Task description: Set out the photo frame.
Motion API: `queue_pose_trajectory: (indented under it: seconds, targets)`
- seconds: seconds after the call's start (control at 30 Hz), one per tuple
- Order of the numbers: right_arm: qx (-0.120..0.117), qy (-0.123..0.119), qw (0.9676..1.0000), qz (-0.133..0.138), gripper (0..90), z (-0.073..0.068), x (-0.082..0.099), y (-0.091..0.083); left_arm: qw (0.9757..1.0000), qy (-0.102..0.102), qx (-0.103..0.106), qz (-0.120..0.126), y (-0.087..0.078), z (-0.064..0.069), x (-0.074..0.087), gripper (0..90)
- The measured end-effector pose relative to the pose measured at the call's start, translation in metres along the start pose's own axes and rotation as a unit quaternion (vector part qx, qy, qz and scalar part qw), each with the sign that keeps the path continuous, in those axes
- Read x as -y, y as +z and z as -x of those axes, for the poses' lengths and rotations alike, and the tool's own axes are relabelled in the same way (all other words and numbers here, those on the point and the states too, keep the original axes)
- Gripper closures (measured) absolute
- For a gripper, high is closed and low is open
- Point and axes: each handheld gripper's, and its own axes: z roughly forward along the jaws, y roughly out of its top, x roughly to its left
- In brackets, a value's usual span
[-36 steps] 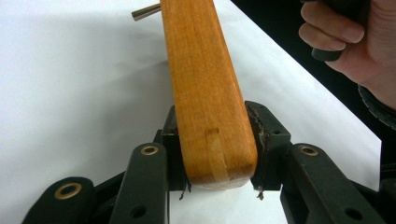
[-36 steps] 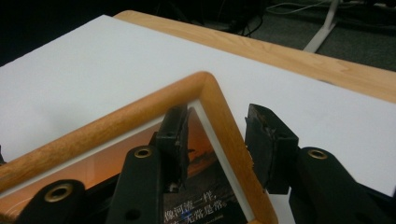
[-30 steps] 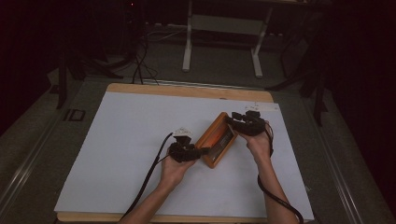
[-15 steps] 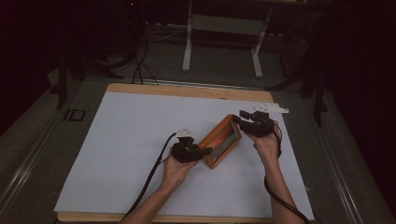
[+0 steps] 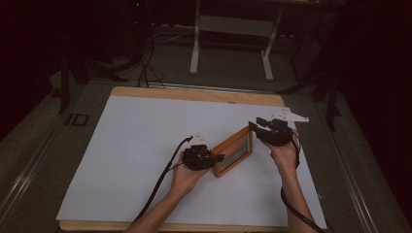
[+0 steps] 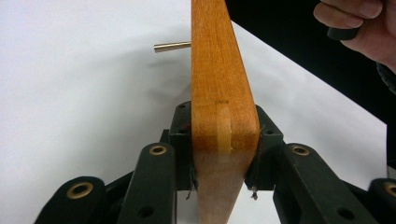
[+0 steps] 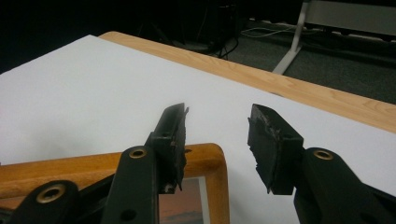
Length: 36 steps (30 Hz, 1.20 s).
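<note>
Near the table's right-centre, the left gripper (image 5: 217,158) clamps the wooden picture frame (image 5: 234,150) by its near corner; the right gripper (image 5: 254,127) has let go (jaws apart, empty), drawing rightward; the frame now hangs on one grip.

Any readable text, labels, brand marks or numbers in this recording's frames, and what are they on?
"ID": pale mark on the grey floor left of the table; the only legible text.
Picture frame: no writing on its wood; its picture shows no words.
Left gripper, right gripper: no markings to read.
</note>
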Motion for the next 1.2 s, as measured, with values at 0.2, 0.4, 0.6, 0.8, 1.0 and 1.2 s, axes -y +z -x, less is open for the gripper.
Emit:
queue_pose_trajectory:
  seconds: [0.2,0.4,0.6,0.8,1.0,1.2]
  targets:
    - [0.002,0.003,1.0,-0.004,56.2,0.002,0.005,-0.002,0.9989,0.043,-0.015,0.0,0.001,0.012,0.001,69.3]
    - [-0.004,-0.002,0.9999,-0.015,56.8,0.0,0.012,-0.003,0.9974,0.067,-0.025,0.003,0.002,0.019,0.003,69.2]
    - [-0.01,0.003,0.9998,-0.016,59.4,0.0,0.017,-0.003,0.997,0.072,-0.024,0.016,0.002,0.022,0.006,68.3]
    - [-0.014,0.001,0.9998,-0.015,61.4,0.0,0.018,-0.006,0.9982,0.055,-0.02,0.014,0.005,0.02,0.018,62.2]
    - [-0.015,0.006,0.9998,-0.011,61.4,0.001,0.02,-0.008,0.9987,0.047,-0.02,-0.006,0.012,0.018,0.031,60.8]
    - [-0.015,0.006,0.9998,-0.01,61.5,0.001,0.02,-0.007,0.998,0.054,-0.027,-0.017,0.017,0.018,0.038,63.0]
